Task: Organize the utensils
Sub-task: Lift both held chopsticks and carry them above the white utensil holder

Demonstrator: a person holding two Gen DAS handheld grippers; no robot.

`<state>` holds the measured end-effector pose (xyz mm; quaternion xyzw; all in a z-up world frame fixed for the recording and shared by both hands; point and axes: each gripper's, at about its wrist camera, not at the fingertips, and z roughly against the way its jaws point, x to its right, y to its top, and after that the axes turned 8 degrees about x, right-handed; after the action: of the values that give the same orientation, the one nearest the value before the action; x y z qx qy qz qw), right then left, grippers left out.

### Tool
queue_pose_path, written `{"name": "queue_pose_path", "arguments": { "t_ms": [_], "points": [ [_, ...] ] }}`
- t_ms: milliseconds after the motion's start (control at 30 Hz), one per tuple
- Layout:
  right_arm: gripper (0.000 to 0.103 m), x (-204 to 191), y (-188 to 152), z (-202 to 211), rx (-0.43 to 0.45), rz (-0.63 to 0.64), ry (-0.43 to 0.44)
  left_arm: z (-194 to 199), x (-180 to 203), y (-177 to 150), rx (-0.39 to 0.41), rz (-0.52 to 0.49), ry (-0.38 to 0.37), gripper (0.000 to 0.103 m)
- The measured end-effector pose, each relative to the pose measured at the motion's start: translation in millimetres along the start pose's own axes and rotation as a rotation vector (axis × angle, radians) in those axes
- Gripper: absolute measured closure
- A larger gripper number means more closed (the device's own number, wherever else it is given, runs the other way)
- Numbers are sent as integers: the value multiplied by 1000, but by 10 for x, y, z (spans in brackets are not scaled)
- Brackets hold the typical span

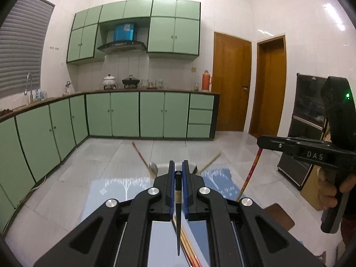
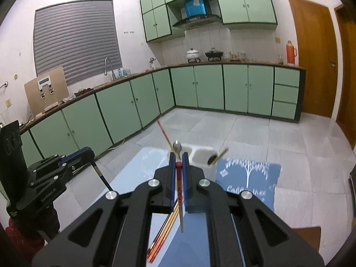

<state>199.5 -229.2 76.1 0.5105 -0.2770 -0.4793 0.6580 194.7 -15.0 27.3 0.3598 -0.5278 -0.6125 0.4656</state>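
Note:
My left gripper (image 1: 178, 173) is shut on a black chopstick (image 1: 178, 211) that hangs down over the table. My right gripper (image 2: 178, 163) is shut on a red chopstick (image 2: 179, 191), seen also in the left wrist view (image 1: 249, 173). A white two-compartment utensil holder (image 2: 200, 155) stands ahead on the blue mat (image 2: 249, 182). It holds a metal spoon (image 2: 177, 146), a red chopstick (image 2: 163, 132) and a wooden chopstick (image 2: 220, 154). Several loose chopsticks (image 2: 163, 235) lie on the table below the grippers.
Green kitchen cabinets (image 2: 200, 86) run along the far walls above a grey tiled floor (image 2: 244, 129). A brown object (image 1: 280, 218) sits at the table's right edge. A dark cabinet (image 1: 309, 120) stands at the right wall.

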Motion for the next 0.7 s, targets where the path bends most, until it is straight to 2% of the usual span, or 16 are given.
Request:
{"name": "queue_pose_path", "arguments": {
  "t_ms": [400, 700],
  "points": [
    [98, 185, 734, -415, 96, 28, -20, -524, -22, 706, 142, -31, 3, 97],
    [98, 456, 971, -971, 126, 17, -61, -1166, -47, 912, 206, -38, 28, 97]
  ]
}}
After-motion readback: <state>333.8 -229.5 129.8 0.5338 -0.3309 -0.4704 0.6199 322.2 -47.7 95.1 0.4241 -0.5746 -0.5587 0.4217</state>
